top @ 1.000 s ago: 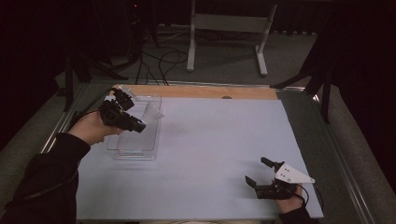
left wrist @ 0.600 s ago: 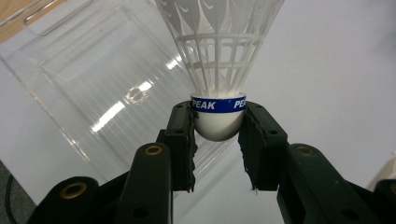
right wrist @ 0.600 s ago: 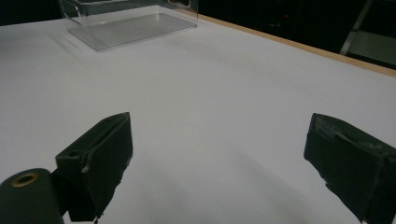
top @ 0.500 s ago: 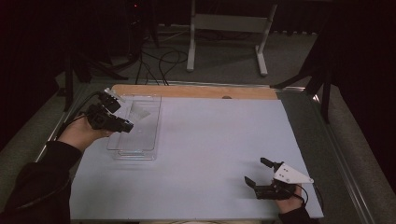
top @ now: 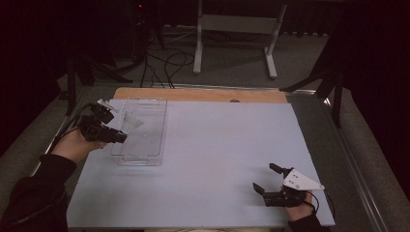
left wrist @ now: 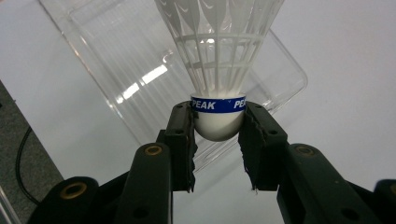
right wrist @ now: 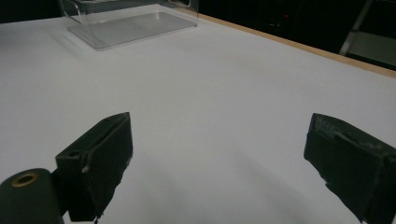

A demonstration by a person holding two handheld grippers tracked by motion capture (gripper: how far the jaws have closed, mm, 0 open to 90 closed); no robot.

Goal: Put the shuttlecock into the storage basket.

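A: So, biggest first: the table [top: 208,159], w/ its pale sheet, is basically bare. Why's the clear tray [top: 140,130] way over on the left side?

B: Prob. so it's under the left hand's reach. It lies flat, long side running away from the person, and looks like the drop spot. The left gripper [top: 118,137] hangs at its left edge, jaws pointing in over it.

A: And it's carrying something?

B: Yep, a shuttlecock [left wrist: 218,70]. In the left gripper view the jaws are clenched on the white cork base, one pad [left wrist: 183,140] each side, just below the blue band. Feather skirt points away from the hand, over the tray, so it's held above the tray, not yet in it.

A: Why grip the cork?

B: My guess: it's the firm bit; feathers would crush.

A: Right side?

B: The right gripper [top: 265,180] sits low near the table's front right corner, well apart from the tray. Jaws spread wide, nothing betw. them, touching nothing. Parked, I'd say.
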